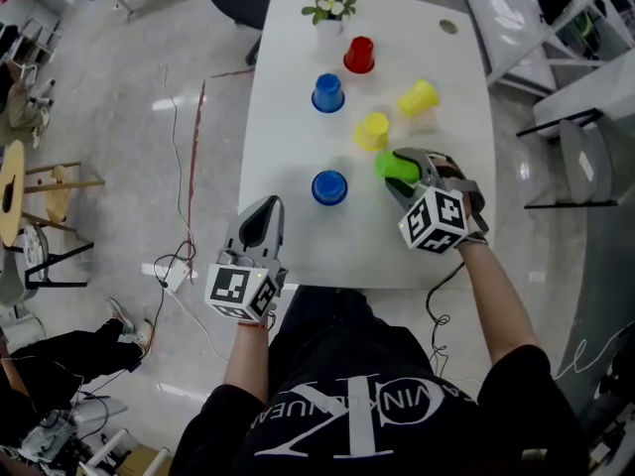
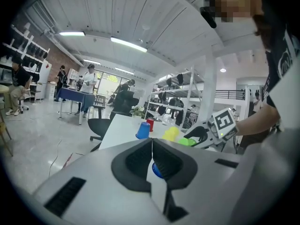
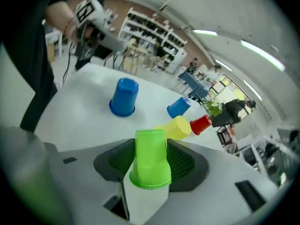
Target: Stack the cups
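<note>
Both jaws of the right gripper (image 3: pixel 149 146) are pressed on the green cup (image 3: pixel 151 170), held just beside a yellow cup (image 3: pixel 179 127) over the right part of the white table (image 1: pixel 288 117). The jaws of the left gripper (image 2: pixel 151 149) are pressed together.

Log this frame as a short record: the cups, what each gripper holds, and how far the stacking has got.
surface: white table
loose cups: red cup, far blue cup, near blue cup, middle yellow cup, right yellow cup
right gripper: closed on green cup
left gripper: jaws together, empty
other: potted plant at far edge
stacking: none stacked yet
</note>
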